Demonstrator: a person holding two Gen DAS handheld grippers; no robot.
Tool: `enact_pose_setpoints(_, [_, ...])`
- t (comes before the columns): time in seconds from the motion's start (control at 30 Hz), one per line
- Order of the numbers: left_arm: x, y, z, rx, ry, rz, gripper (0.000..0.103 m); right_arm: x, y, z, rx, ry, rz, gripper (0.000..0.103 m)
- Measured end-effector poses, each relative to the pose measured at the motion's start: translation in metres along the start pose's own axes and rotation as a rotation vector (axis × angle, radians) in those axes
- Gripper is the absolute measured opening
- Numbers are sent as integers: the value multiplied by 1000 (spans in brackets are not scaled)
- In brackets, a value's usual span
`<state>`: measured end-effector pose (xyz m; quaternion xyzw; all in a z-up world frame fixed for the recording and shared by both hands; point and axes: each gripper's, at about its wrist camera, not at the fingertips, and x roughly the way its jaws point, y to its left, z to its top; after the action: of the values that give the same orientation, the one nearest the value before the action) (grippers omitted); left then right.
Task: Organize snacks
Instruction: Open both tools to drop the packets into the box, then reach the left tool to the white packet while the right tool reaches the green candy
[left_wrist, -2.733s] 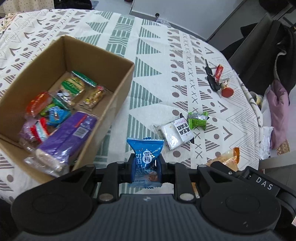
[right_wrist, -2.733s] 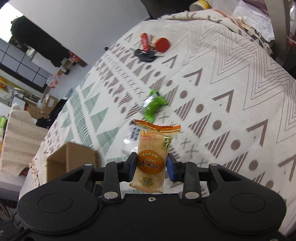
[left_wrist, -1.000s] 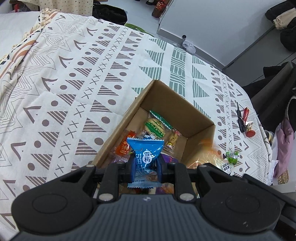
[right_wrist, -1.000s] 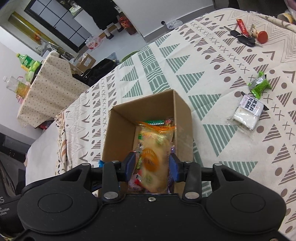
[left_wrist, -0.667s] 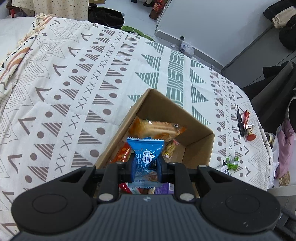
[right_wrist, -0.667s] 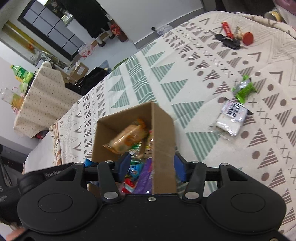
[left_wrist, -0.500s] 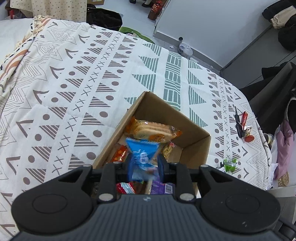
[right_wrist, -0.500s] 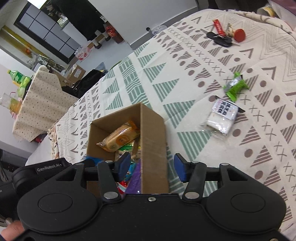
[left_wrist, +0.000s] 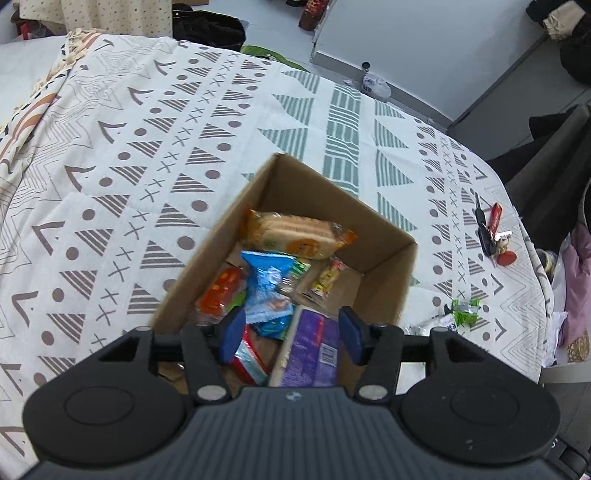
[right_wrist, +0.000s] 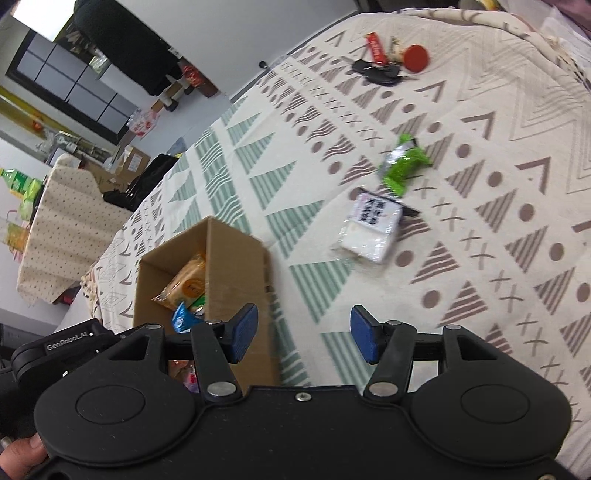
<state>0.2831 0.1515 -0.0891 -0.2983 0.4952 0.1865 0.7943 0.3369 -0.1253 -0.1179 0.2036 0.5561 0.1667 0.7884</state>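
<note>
Both grippers are found open and empty: the left gripper (left_wrist: 291, 330) over the cardboard box (left_wrist: 391, 258), the right gripper (right_wrist: 303, 334) nearer the white snack packet (right_wrist: 371, 229), lying far-right, its long axis running near-to-far.

Even, soft daylight fills both views, bright with no harsh glare and only faint shadows inside the cardboard box (left_wrist: 384, 236). Fisheye distortion bends the patterned cloth (left_wrist: 147, 147) strongly toward the edges. Motion blur smears the blue packet (left_wrist: 266, 288) in the left view and the green wrapper (right_wrist: 402, 166) and box edge in the right view
</note>
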Motion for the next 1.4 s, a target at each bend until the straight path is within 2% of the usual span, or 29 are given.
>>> enact_pose_setpoints(0.4, [1,-66,-20,79,10,-53,56,-12,-46,20,51,-26,12,56])
enact_pose_setpoints(0.8, [24,-124,-40,161,56,-82,57,-14,-86,42,111,-38,35,58])
enact_pose_setpoints(0.93, [34,-140,-45,204,68,-87,66,-10,-97,48,124,-33,40,58])
enact_pose_setpoints(1.07, [47,-152,-48,231,85,-78,70,-6,-108,55,141,-26,48,58])
enact_pose_setpoints(1.13, [54,-157,-50,245,95,-72,71,-3,-113,58,148,-26,56,61])
enact_pose_setpoints(1.23, [66,-166,-52,277,112,-67,78,-1,-120,62,151,-29,69,71])
enact_pose_setpoints(1.3, [75,-172,-55,302,135,-63,82,2,-123,65,154,-33,74,85])
enact_pose_setpoints(1.4, [88,-178,-57,326,145,-49,84,6,-129,70,161,-37,80,97])
